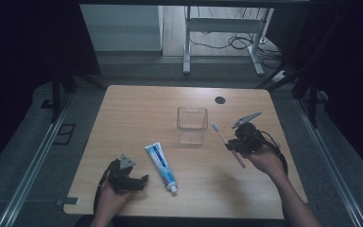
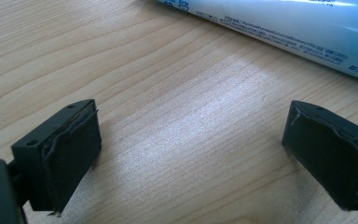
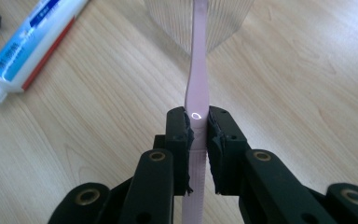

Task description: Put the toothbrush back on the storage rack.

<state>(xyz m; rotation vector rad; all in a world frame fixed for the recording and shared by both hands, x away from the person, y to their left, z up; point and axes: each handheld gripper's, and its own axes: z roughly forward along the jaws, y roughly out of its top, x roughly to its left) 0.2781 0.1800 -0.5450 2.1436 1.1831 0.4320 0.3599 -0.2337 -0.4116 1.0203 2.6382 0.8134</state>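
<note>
Right gripper (image 3: 197, 122), held in the person's right hand (image 1: 264, 161) toward the right edge of the light wooden table (image 1: 132, 109), was clenched on one pink plastic toothbrush (image 3: 198, 70). Its two black jaws pressed the handle from both sides, at about the middle of its length. In the high view the toothbrush slanted, with its white bristle head pointing toward the far edge and lying just beside the one clear, ribbed plastic cup (image 1: 192, 125), while the handle end stuck out toward the near edge past the gripper. The cup stood upright near the middle of the table, and the toothbrush stayed outside it. In the right gripper view the handle ran straight ahead toward the cup's ribbed wall.

Left gripper (image 2: 191, 149) was released, its two jaws spread wide apart over bare wood with nothing between them. It sat near the near left corner, held in the person's left hand (image 1: 108, 198). One white and blue toothpaste tube (image 1: 161, 166) lay flat between the two grippers, its white cap pointing toward the near edge, close to the left gripper but not touching it. One small dark round spot (image 1: 220, 100) marked the table near the far edge.
</note>
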